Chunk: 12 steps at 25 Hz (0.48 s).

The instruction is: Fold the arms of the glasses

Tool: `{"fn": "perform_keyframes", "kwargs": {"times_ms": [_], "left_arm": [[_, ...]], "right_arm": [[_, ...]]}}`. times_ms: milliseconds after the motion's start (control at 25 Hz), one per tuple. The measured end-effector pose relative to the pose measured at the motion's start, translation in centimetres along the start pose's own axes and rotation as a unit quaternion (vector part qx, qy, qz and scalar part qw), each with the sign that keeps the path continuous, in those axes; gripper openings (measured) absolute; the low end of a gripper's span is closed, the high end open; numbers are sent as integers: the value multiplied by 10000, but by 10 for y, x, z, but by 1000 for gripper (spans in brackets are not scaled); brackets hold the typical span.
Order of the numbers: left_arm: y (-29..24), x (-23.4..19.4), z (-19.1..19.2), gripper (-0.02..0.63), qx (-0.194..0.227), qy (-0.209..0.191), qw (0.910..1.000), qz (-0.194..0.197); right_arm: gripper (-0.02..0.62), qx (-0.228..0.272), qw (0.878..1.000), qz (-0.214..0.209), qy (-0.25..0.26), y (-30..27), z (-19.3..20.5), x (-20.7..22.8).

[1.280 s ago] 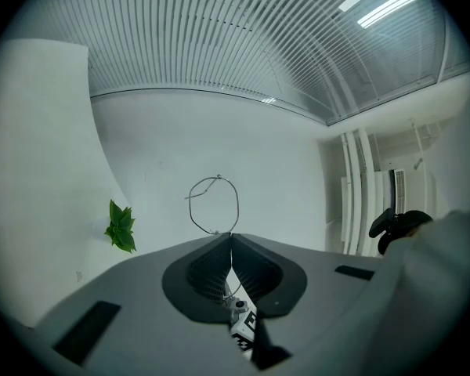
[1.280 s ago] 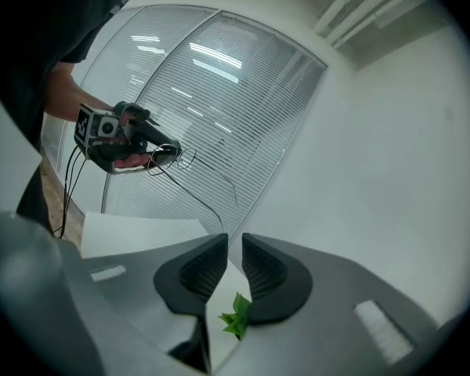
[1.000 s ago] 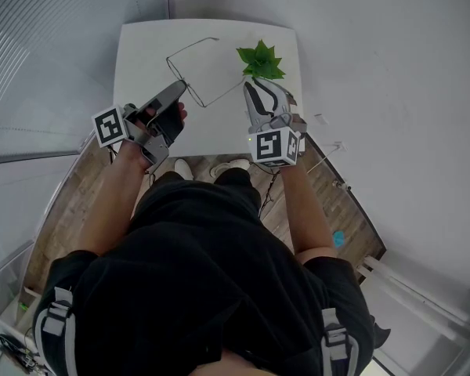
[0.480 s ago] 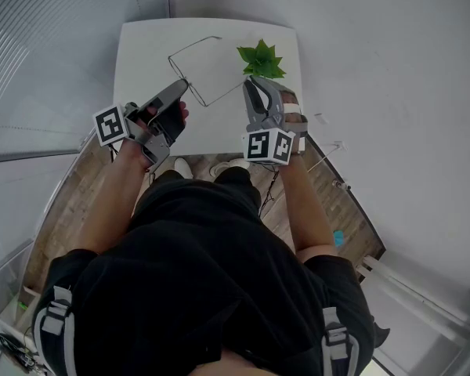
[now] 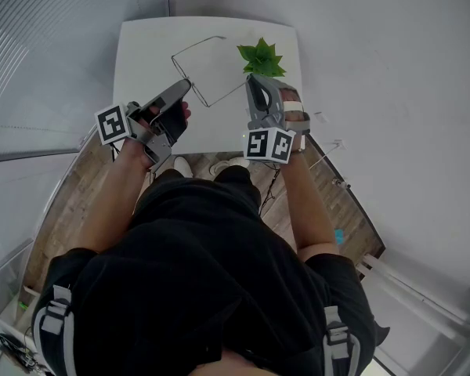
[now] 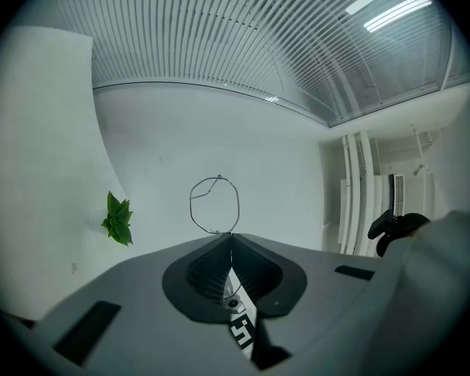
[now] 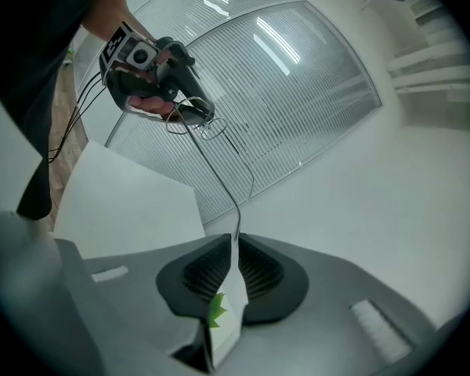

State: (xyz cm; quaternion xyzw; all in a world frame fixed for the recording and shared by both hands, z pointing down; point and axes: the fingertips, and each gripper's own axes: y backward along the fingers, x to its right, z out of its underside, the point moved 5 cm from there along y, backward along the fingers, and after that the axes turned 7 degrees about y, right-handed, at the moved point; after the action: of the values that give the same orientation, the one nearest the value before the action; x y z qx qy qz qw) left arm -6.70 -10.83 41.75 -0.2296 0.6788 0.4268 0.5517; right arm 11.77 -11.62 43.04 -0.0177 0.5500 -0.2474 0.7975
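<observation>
The glasses (image 5: 206, 75) are wire too fine, seen from my head, to tell lenses or hinges. Their ends vanish inside my left gripper (image 5: 183, 88) and my right gripper (image 5: 253, 80), whose jaws have just been closing on the wire.

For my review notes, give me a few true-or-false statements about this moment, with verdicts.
1. The left gripper grips the glasses. True.
2. The glasses lie flat on the table. False: they are held up in the air between the two grippers.
3. A green plant sits on the table by the right gripper. True.
4. The right gripper is open and empty. False: its jaws, which have just been closing, pinch the tip of one arm of the glasses.
5. The table is black. False: it is white.
</observation>
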Motion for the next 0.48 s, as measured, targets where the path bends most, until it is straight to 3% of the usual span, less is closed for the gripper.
{"fn": "perform_keyframes", "kwargs": {"times_ms": [480], "left_arm": [[-2, -4, 4, 11, -127, 87, 9999, -28]], "right_arm": [[38, 36, 9990, -11, 450, -5, -4, 1]]}}
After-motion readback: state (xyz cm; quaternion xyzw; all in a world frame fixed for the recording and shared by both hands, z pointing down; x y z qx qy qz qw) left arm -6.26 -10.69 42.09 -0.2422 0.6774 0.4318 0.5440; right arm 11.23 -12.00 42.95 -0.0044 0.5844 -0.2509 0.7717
